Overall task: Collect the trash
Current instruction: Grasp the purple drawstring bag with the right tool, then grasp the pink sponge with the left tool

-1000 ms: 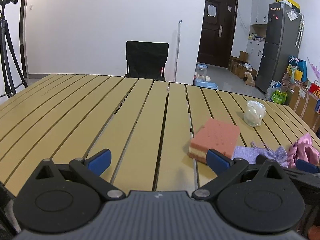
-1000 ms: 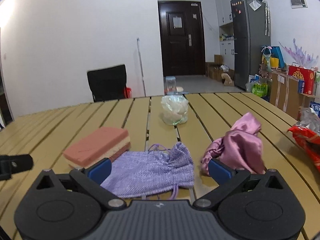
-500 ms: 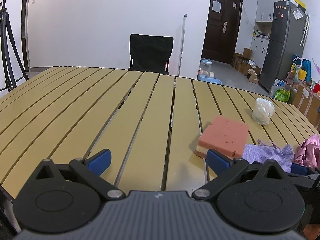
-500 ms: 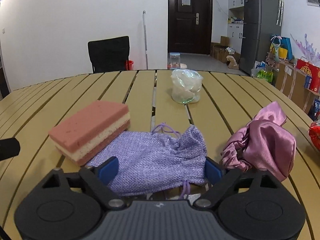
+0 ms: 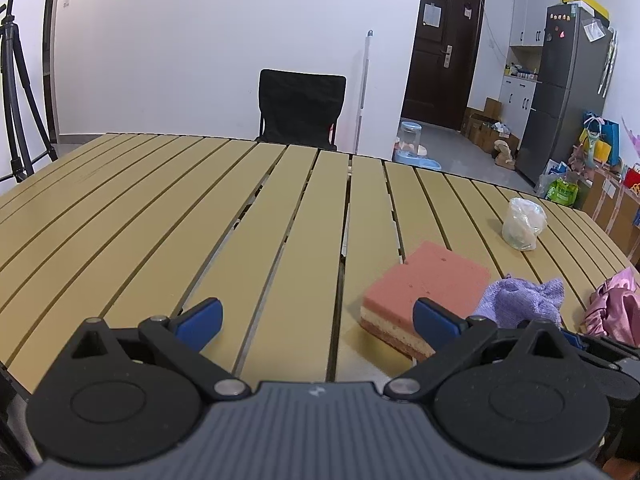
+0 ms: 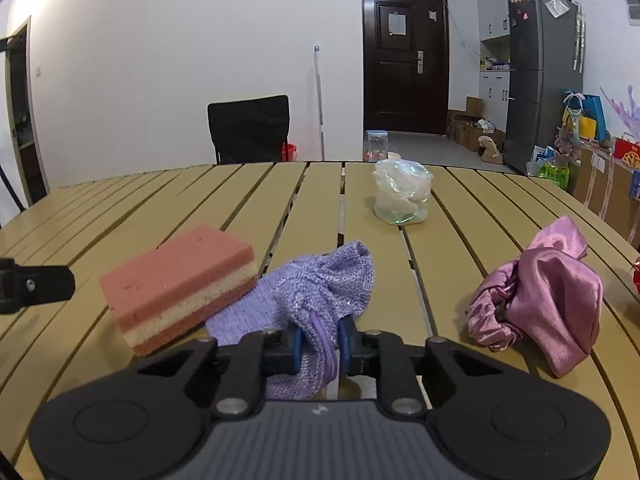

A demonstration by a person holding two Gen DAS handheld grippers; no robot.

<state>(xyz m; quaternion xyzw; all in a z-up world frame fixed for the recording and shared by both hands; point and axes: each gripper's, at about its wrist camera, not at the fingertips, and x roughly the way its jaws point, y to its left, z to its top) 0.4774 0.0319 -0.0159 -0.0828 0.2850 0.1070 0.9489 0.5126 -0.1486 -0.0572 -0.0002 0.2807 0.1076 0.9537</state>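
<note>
My right gripper (image 6: pixel 320 340) hides the pouch's (image 6: pixel 320 288) near end; pads pinched tight on it, sponge (image 6: pixel 180 280) just left. Left gripper (image 5: pixel 316 316) wide apart, empty, over counter (image 5: pixel 160 220).

both views evenly lit, soft indoor light, looks overhead, no hard source seen. white wall (image 5: pixel 200 60) bright but not blown out, mild cool tint. faint soft shadows under the sponge (image 6: pixel 180 280) and pink satin cloth (image 6: pixel 552 300) on the surface (image 5: pixel 160 220). strong fisheye: slats bow outward, door (image 6: pixel 404 56) and fridge (image 5: pixel 564 88) lean, dark vignette in the corners. focus sharp mid-frame, slightly soft at the far edges. no motion blur, no glare.
</note>
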